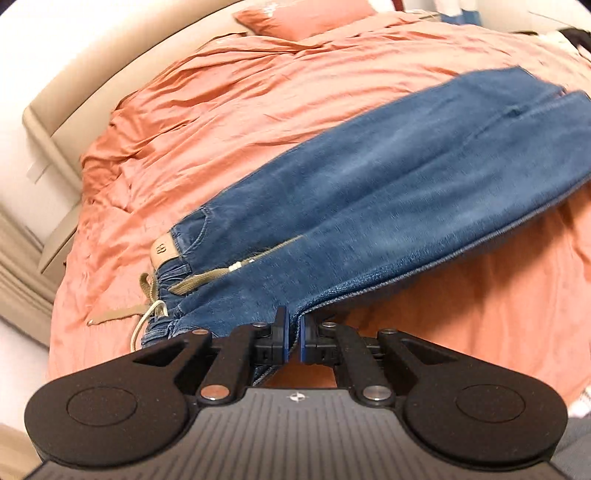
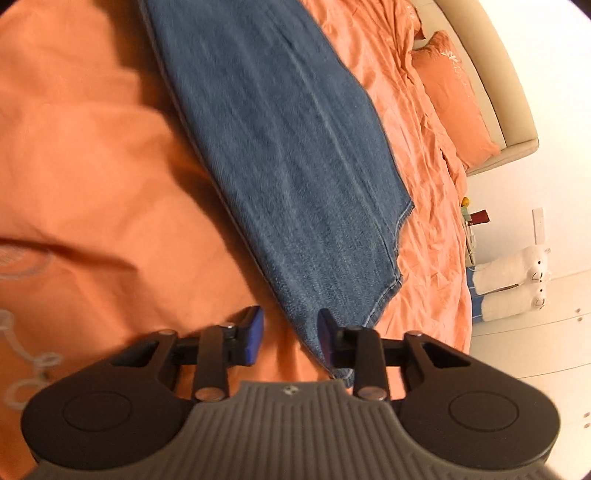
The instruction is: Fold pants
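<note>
Blue jeans (image 1: pixel 369 192) lie along the orange bed, legs stacked one on the other, with the waistband, its tan leather patch (image 1: pixel 164 253) and a khaki belt (image 1: pixel 147 291) at the lower left. My left gripper (image 1: pixel 294 328) is shut on the near edge of the jeans close to the waist, denim pinched between its pads. In the right wrist view the leg end of the jeans (image 2: pixel 295 147) runs down to my right gripper (image 2: pixel 291 336). Its jaws stand apart. The hem corner lies between them against the right finger (image 2: pixel 327 332), and the left pad is clear of the cloth.
A wrinkled orange sheet (image 1: pixel 221 110) covers the bed, with a matching pillow (image 1: pixel 306 14) by the beige headboard (image 1: pixel 92 74). Beyond the bed's far side stand white plush toys (image 2: pixel 517 280) and small items on a nightstand (image 2: pixel 476 218).
</note>
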The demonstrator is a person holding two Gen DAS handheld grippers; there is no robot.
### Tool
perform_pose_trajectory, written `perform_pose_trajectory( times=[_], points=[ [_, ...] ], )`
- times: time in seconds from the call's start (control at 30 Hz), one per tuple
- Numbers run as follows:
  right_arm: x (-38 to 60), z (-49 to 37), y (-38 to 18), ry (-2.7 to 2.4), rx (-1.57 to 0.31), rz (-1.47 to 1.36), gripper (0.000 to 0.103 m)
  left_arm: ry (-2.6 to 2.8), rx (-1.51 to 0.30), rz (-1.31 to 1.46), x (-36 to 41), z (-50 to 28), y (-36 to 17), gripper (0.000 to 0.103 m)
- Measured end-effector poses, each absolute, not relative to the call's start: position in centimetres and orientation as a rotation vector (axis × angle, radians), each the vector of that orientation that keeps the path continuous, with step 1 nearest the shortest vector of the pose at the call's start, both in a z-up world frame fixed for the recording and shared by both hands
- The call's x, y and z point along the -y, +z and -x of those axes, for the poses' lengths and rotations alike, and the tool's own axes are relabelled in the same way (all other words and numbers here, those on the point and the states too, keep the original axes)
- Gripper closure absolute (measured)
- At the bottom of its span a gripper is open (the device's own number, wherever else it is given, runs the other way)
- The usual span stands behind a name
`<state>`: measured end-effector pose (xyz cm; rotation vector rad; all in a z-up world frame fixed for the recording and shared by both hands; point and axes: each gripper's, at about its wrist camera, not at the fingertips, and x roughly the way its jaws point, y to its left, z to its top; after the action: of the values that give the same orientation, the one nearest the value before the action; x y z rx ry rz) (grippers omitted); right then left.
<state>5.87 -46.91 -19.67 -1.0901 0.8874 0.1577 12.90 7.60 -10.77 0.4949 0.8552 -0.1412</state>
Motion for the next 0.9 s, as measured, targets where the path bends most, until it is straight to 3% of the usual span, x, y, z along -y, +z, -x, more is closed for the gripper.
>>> perform_pose_trajectory(
  times=[0.07, 0.27, 0.57, 0.9],
  points=[
    [47.1, -6.2, -20.4, 0.141, -0.872, 1.11, 0.103, -0.128, -0.849, -0.493, -7.7, -12.7, -10.7, 0.097],
    [47.6, -6.5, -17.9, 0.033, -0.746, 1.031, 0.103, -0.084, -0.818, -0.479, -7.1, -12.2, -8.1, 0.098],
    [47.9, -11.4, -5.2, -0.101, -0.59, 0.843, 0.103, -0.016, -0.668, -0.489, -7.9, -16.4, -0.4, 0.099],
    [47.8, -29.8, -9.0, -0.129, -0.753, 0.861, 0.103, 0.002, -0.773, -0.581, -6.7, -32.1, -5.2, 0.099]
  ],
)
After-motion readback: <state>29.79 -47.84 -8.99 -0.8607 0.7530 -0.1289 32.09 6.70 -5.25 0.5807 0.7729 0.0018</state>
